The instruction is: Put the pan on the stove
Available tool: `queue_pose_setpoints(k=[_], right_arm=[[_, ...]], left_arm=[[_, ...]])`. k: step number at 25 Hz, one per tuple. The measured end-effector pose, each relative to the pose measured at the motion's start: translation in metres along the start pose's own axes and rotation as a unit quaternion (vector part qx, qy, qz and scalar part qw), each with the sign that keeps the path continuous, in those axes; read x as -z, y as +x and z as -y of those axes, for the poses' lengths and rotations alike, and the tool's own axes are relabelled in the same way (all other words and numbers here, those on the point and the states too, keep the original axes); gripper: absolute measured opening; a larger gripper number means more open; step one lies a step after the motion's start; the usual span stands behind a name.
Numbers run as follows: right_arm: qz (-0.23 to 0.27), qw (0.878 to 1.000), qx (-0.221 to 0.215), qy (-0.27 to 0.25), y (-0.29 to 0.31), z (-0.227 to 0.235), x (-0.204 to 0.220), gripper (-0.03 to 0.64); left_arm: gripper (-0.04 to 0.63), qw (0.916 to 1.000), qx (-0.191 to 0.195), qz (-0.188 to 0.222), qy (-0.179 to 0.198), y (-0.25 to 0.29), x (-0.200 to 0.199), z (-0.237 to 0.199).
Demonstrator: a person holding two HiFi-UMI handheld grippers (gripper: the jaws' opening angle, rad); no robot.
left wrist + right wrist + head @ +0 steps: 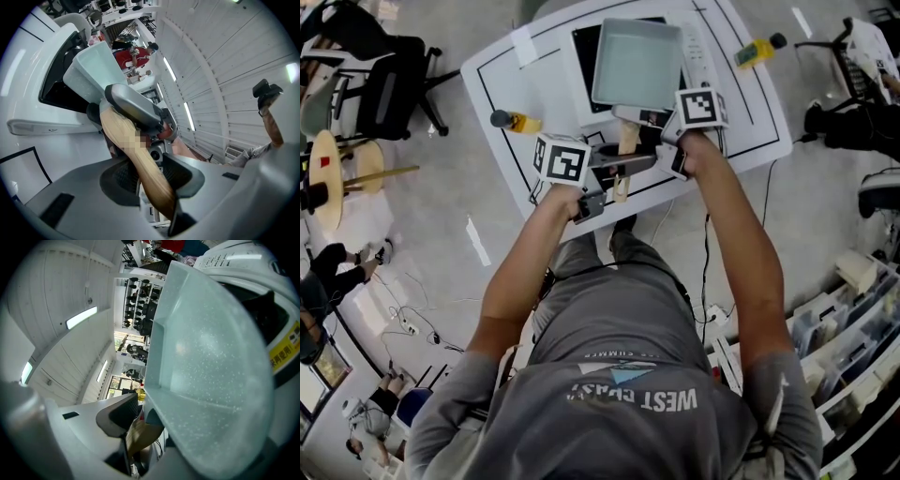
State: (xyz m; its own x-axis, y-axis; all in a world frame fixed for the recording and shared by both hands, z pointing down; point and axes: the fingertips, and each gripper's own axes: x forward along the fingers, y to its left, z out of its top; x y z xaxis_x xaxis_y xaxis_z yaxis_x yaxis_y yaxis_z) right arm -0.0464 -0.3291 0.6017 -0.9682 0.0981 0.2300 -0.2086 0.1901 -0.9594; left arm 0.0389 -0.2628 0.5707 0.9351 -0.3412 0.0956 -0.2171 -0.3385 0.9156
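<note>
Firmly, left gripper (152, 177) jaws clamp the pan's (92, 66) wooden handle (155, 188); right gripper (140, 430) jaws flank it nearer the pan, grip unclear.

The stove (583, 47) is sitting mid-table (502, 80), toward the far edge. The pan (636, 61) is lying over the stove, its handle (626, 141) reaching toward the near edge. A bottle (517, 121) is lying by the left edge, and a second bottle (757, 49) is lying by the right edge, near the far corner.
</note>
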Motion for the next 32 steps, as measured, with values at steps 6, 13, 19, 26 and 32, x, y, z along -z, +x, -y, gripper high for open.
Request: queue_pose_setpoints(k=[6, 13, 19, 26, 32], right_arm=[[0.017, 0.999, 0.031, -0.017, -0.008, -0.004, -0.005, 0.268], [0.042, 0.997, 0.051, -0.026, -0.019, 0.001, -0.014, 0.268], [0.06, 0.996, 0.051, -0.031, -0.029, 0.001, -0.021, 0.264], [0.069, 0.995, 0.055, -0.037, -0.038, -0.001, -0.023, 0.262], [0.07, 0.996, 0.045, -0.038, -0.038, -0.004, -0.019, 0.261]], left_arm=[[0.129, 0.9993, -0.002, 0.028, -0.025, -0.002, -0.009, -0.007], [0.126, 0.9987, -0.003, 0.038, -0.033, 0.005, -0.017, -0.015], [0.123, 0.9976, -0.004, 0.055, -0.041, 0.005, -0.032, -0.024], [0.132, 0.9981, -0.004, 0.059, -0.018, 0.008, -0.034, -0.021], [0.217, 0.9987, -0.004, 0.049, 0.017, 0.01, -0.029, -0.013]])
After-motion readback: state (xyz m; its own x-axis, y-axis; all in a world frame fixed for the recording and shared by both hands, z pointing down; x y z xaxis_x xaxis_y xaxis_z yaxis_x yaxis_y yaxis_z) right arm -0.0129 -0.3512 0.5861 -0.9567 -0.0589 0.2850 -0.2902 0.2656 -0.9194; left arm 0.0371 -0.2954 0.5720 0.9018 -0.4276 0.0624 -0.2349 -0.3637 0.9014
